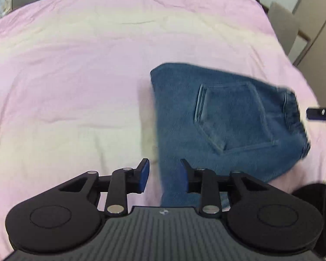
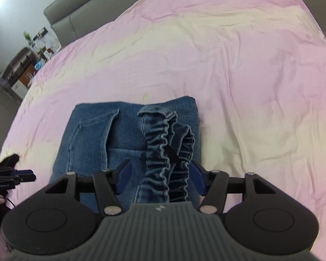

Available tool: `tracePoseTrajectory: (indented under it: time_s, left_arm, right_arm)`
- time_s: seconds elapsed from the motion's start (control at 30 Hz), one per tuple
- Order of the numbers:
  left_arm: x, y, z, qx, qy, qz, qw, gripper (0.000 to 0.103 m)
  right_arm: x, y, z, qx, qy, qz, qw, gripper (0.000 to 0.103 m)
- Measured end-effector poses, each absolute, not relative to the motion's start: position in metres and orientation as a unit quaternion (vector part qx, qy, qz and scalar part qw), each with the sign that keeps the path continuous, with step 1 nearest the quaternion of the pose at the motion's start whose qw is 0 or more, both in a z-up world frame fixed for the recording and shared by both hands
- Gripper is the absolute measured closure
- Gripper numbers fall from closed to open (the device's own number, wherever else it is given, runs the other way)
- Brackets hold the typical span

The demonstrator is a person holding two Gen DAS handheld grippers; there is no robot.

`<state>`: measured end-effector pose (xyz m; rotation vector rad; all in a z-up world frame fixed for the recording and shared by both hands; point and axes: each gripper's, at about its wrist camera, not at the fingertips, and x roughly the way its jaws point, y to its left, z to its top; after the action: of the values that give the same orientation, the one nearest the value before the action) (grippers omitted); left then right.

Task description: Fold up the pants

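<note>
On a pink-and-cream bedspread (image 1: 76, 76), folded blue denim pants (image 1: 228, 113) lie flat, back pocket up. Left gripper (image 1: 164, 177) hovers over their near edge — jaws parted, clasping nothing, denim showing in the gap. Right gripper (image 2: 160, 176) stands spread wide at the opposite end, the ruffled elastic waistband (image 2: 160, 152) rising loose between its blue pads (image 2: 125, 175) — neither pad pressing on it. No containers appear; a grey headboard (image 2: 80, 19) lies beyond the bed.
</note>
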<state>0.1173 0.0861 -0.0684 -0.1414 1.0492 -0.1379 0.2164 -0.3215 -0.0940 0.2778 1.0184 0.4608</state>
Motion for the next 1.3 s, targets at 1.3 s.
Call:
tracePoseTrajectory:
  time_s: [1.3]
  left_arm:
    - [0.237, 0.094, -0.114, -0.237, 0.466, -0.027, 0.852, 0.067]
  right_arm:
    - [0.314, -0.321, -0.131, 0.206, 0.502, 0.198, 0.816, 0.079]
